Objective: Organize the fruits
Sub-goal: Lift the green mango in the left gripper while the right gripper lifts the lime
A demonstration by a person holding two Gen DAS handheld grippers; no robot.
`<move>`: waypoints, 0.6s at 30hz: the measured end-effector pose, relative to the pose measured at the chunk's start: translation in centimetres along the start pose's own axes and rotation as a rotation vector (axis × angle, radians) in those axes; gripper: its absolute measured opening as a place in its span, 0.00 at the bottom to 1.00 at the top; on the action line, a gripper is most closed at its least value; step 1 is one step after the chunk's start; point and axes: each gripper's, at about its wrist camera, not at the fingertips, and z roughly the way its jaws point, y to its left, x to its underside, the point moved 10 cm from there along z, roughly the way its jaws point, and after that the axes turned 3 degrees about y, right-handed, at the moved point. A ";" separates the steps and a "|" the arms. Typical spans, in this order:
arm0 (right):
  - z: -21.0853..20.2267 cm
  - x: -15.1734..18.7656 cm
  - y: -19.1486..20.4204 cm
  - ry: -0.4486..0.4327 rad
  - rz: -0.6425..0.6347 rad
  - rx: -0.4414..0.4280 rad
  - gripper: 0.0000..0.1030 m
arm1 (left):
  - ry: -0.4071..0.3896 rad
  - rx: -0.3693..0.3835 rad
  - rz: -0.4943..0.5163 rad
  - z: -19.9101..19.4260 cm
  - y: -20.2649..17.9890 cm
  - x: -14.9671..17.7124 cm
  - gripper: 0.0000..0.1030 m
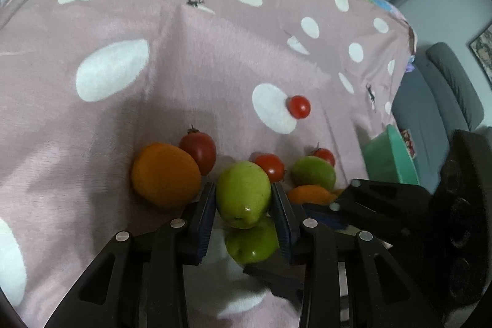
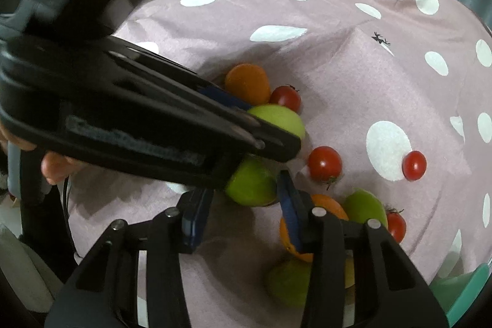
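A pink dotted cloth (image 1: 190,57) covers the desk. A teal bowl (image 1: 390,159) sits at its edge. The left tongs (image 1: 243,199) clamp a green apple (image 1: 243,192). An orange (image 1: 166,174) touches that apple's left side. The right tongs (image 2: 246,199) stand narrow around a second green apple (image 2: 250,183), contact unclear. A small tomato (image 1: 299,106) lies beyond, apart.

Left tongs (image 2: 276,128) clamp green apple (image 2: 284,119); right tongs (image 2: 243,199) straddle second apple (image 2: 250,183), pads apart.
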 end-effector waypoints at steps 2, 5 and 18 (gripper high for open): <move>0.0 -0.1 -0.1 -0.004 0.018 -0.009 0.42 | -0.018 -0.006 -0.001 -0.6 0.0 -0.2 0.35; 0.1 -0.2 0.0 -0.007 0.026 -0.025 0.44 | -0.045 0.001 -0.001 -1.9 0.1 -0.3 0.35; 0.8 -1.1 0.8 -0.022 0.034 -0.012 0.39 | -0.092 -0.016 -0.026 -3.7 0.9 -0.2 0.35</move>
